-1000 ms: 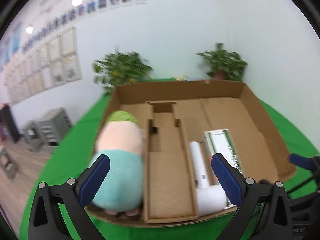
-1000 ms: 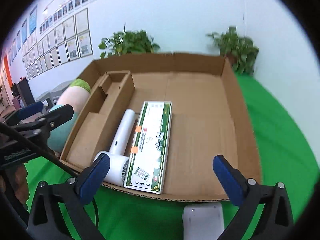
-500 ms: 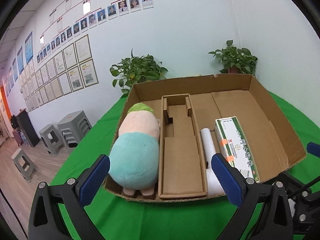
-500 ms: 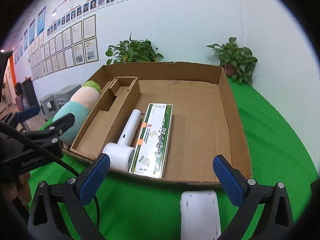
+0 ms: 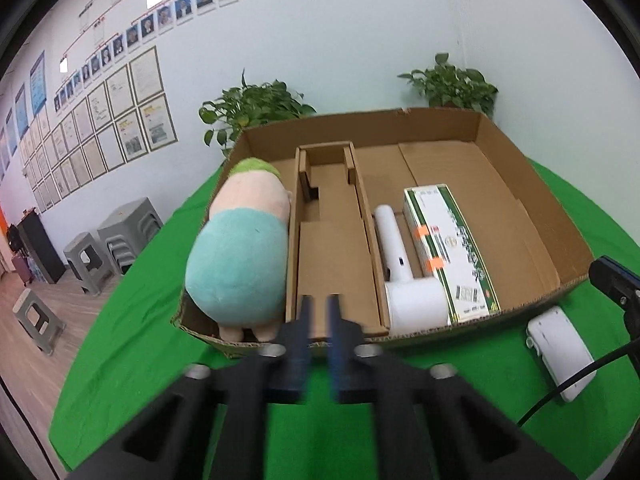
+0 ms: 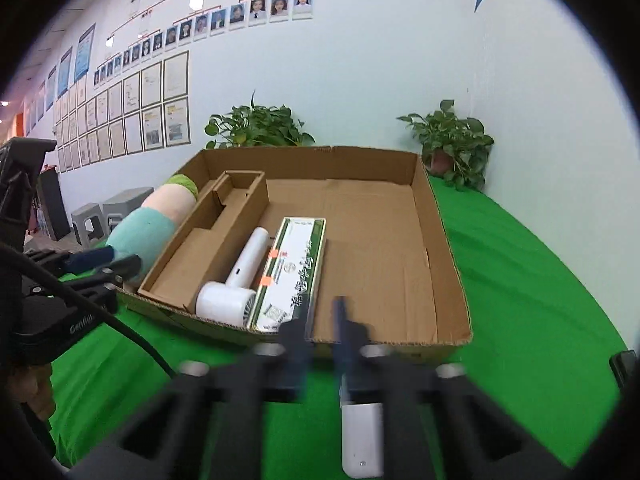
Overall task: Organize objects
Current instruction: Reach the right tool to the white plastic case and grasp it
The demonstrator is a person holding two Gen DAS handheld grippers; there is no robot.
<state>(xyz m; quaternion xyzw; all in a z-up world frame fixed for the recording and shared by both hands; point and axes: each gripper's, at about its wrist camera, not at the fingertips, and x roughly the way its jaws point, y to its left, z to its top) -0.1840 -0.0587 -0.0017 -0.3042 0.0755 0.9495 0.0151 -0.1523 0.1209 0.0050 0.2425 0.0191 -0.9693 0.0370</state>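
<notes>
One plush toy [image 5: 240, 248], one hair dryer [image 5: 404, 276] and one green carton [image 5: 452, 248] are lying in the cardboard box [image 5: 560, 216], both hand-held grippers [image 5: 318, 320] [image 6: 322, 332] hanging clenched and empty.

Green table [image 5: 120, 360] carries cardboard box [image 5: 552, 216], white device [image 5: 560, 356].

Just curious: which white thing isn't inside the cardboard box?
The flat white device on the green cloth; the white hair dryer lies inside the box.
</notes>
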